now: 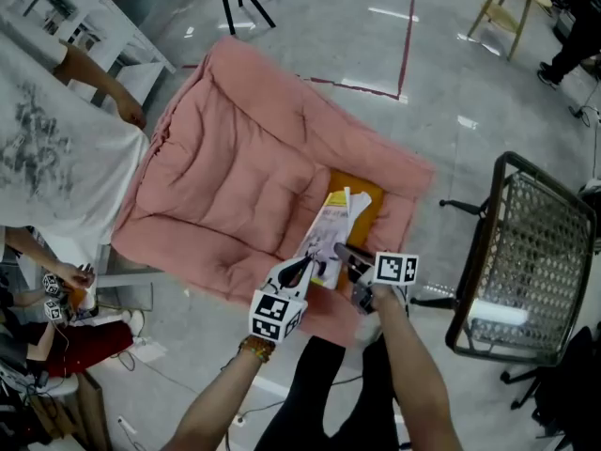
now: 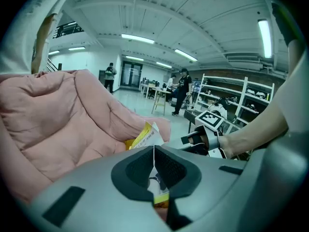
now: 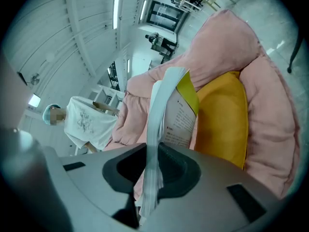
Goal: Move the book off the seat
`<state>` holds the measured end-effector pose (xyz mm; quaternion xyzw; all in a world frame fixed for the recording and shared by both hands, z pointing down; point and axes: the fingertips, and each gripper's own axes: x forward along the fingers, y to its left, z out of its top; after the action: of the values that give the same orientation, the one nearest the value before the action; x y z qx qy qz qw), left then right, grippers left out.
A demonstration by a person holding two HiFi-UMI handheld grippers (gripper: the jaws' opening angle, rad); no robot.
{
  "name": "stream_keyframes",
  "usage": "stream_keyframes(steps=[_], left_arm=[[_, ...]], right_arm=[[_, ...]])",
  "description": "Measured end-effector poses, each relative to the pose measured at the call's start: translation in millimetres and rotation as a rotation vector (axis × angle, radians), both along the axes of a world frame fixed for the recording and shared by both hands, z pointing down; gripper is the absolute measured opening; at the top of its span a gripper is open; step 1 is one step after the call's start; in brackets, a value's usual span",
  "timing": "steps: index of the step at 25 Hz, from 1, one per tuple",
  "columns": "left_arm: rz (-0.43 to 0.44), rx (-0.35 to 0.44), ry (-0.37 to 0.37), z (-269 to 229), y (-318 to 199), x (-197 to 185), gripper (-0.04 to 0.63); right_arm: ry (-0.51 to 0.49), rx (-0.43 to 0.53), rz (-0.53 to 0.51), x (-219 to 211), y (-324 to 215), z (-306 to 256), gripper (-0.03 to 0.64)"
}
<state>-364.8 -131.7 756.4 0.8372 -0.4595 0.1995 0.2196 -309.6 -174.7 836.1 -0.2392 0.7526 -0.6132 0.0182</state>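
At the near right corner of the pink seat (image 1: 235,158), I have the book (image 1: 331,233) in both tongs, above the yellow cushion (image 1: 366,200). I cannot tell whether its far edge touches that cushion. My left gripper (image 2: 154,166) is pinched nearly together on one thin leaf or cover. My right gripper (image 3: 153,170) is closed narrow on a thicker wad of pages, and the rest of the book fans open beyond it.

The step in hand, as I judge it, is lifting the book clear and carrying it off the seat. Since the left has only a thin sheet, I would let the right bear the weight and use the left to steady. If the hands pull apart or rise unevenly, that sheet could tear or slip out. So both should rise together at one pace, with the same gap held between them.

The loose pages hang open and may catch the soft padding, so I want the whole book above the cushion before I draw it sideways. Then I would bring it towards me over the near edge, the shortest way off. The wire chair (image 1: 535,242) stands to the right and a person in a white shirt (image 1: 47,148) at the far left, so towards me looks the freest way.
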Motion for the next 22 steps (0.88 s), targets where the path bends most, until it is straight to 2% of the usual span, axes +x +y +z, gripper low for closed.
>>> stream_keyframes(steps=[9,22], left_arm=[[0.016,-0.017,-0.022,-25,-8,11,0.014],[-0.001,-0.007,-0.010,-85,-25,-4,0.014]], right_arm=[[-0.013,0.032,0.021,12,-8,-46,0.074],[-0.007,0.067,0.033,5,-18,-126,0.074]])
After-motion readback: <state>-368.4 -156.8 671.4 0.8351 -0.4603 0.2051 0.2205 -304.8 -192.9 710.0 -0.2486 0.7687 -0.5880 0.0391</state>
